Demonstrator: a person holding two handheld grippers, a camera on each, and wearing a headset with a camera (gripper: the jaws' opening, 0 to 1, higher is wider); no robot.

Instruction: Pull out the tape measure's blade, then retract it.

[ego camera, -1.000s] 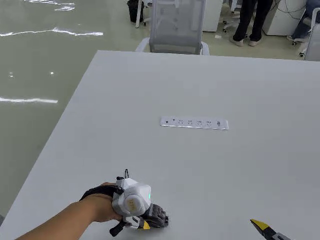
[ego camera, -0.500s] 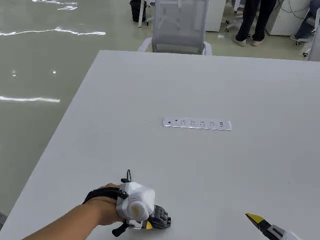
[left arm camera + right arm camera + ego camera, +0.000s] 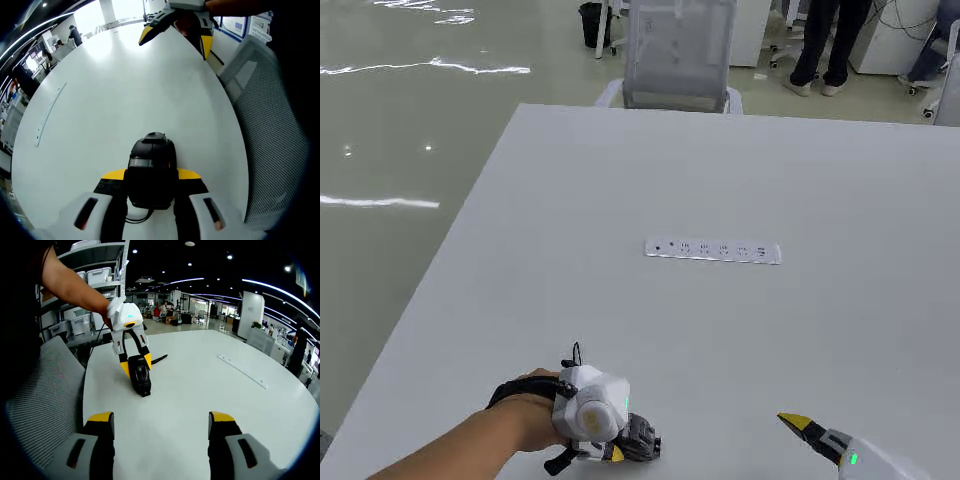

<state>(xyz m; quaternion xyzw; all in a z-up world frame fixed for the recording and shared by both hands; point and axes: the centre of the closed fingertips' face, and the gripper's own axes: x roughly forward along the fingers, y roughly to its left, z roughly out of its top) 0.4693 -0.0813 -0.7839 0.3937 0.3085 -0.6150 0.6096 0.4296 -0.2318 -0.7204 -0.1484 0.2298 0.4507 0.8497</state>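
Note:
The black tape measure (image 3: 640,437) rests on the white table (image 3: 720,170) near its front-left edge, with my left gripper (image 3: 618,450) shut on its case. In the left gripper view the tape measure (image 3: 152,160) sits squeezed between the yellow-tipped jaws of the left gripper (image 3: 151,176), and no blade is out. My right gripper (image 3: 800,428) hovers to its right, a short way off. In the right gripper view the right gripper (image 3: 160,422) is open and empty, facing the tape measure (image 3: 141,380) and the left gripper (image 3: 136,365). The right gripper (image 3: 175,40) appears open at the top of the left gripper view.
A white power strip (image 3: 712,251) lies flat mid-table, also visible as the power strip (image 3: 242,371) far right. A grey mesh chair (image 3: 678,50) stands at the far edge. A person's legs (image 3: 820,40) stand beyond it. The table's left edge is close to the left gripper.
My right gripper has moved left and further into the head view, closer to the tape measure. The left gripper and tape measure have stayed put.

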